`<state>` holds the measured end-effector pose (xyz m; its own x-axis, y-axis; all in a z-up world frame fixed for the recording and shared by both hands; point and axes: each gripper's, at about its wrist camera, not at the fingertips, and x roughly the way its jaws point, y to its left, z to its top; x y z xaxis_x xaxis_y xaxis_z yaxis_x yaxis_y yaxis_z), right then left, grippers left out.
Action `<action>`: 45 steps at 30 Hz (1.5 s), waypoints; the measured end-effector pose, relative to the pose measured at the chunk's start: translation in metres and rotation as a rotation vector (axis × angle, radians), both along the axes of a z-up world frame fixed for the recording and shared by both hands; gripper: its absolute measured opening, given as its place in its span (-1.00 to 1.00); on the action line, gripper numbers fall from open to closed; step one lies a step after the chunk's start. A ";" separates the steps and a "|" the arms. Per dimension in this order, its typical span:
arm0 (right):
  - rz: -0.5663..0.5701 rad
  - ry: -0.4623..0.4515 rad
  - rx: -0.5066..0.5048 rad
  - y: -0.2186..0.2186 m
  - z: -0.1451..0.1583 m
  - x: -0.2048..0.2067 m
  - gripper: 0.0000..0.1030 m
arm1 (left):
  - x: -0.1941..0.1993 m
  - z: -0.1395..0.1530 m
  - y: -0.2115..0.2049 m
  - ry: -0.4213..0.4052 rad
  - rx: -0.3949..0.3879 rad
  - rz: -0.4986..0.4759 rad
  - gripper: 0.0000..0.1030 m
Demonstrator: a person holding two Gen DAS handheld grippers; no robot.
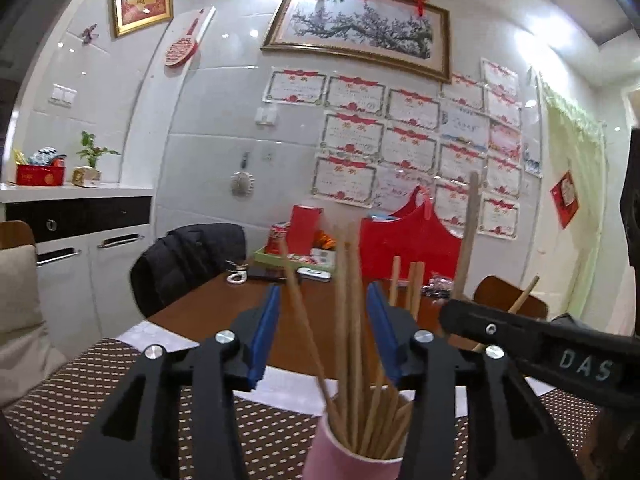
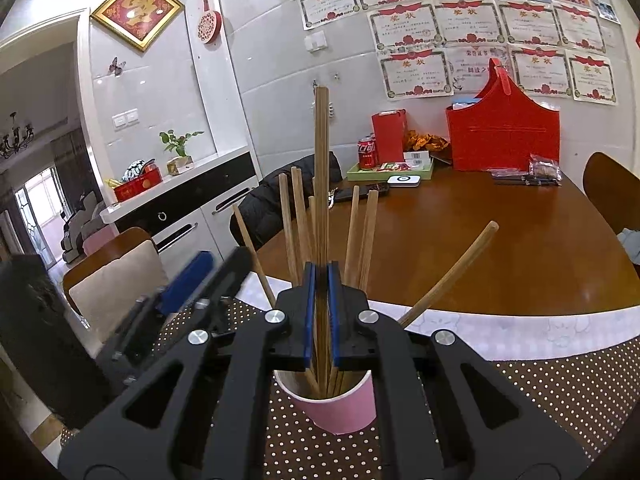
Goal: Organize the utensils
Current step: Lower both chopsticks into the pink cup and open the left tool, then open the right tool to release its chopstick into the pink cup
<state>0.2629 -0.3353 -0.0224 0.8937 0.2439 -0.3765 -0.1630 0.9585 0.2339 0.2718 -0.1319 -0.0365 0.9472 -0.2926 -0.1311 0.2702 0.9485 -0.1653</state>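
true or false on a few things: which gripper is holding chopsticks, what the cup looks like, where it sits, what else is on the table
1. The right gripper is shut on tall chopsticks. True.
2. The left gripper is clamped on a chopstick. False: its jaws stand open around the bundle.
3. The cup is blue. False: it is pink.
4. The cup stands on a dotted brown placemat. True.
5. A red cola can stands on the table's far side. True.

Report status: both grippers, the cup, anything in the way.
Left gripper open around the chopsticks. Right gripper shut on raised chopstick over pink cup. Nothing blocking.
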 end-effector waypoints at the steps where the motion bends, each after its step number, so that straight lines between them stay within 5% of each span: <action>1: 0.001 0.002 0.000 0.000 0.000 0.000 -0.87 | -0.001 0.002 0.001 0.009 0.014 0.012 -0.11; 6: 0.008 0.005 -0.010 0.003 -0.001 -0.001 -0.87 | -0.012 0.011 0.006 0.054 0.125 0.108 -0.10; 15: 0.020 0.014 -0.014 0.006 -0.002 0.000 -0.87 | -0.018 0.021 0.018 0.121 0.172 0.197 0.08; 45: 0.017 0.003 -0.011 0.006 0.001 -0.002 -0.85 | -0.022 0.030 0.016 0.157 0.181 0.207 0.12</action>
<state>0.2611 -0.3297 -0.0209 0.8881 0.2553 -0.3823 -0.1788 0.9580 0.2243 0.2496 -0.1155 -0.0062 0.9483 -0.0546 -0.3127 0.0531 0.9985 -0.0135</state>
